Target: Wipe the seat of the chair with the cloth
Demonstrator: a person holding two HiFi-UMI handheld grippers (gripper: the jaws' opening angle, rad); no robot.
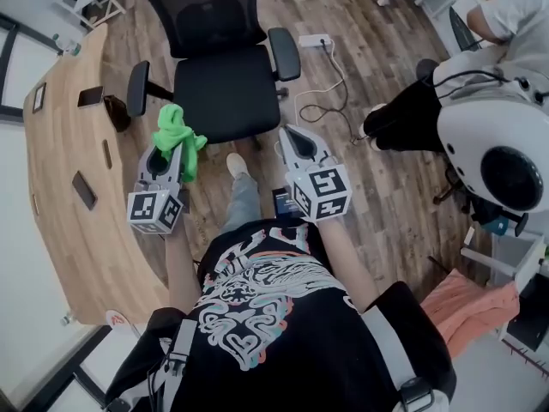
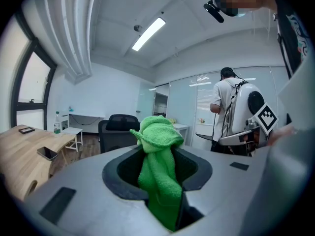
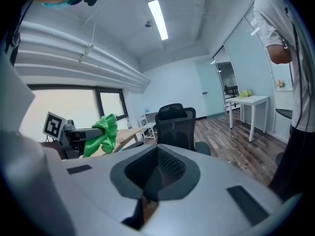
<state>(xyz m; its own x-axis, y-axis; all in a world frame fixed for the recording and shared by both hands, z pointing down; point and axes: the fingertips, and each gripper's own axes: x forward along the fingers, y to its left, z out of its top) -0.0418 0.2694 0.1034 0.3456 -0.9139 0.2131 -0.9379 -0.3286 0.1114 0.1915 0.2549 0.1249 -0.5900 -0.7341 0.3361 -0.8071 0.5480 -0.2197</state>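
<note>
Flanking chair (image 1: 227, 97) and cloth (image 1: 178, 137): desk (image 1: 64, 157), power strip (image 1: 315, 40).

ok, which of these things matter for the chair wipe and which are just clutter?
Job: green cloth, clamped in the left gripper; chair seat; right gripper, shut, empty.
Lying about: phone on the wooden desk; power strip on the floor.

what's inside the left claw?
A green cloth, pinched in the jaws of the left claw, bunched top poking out past them. The clamped part lower down is hidden by its own folds.
</note>
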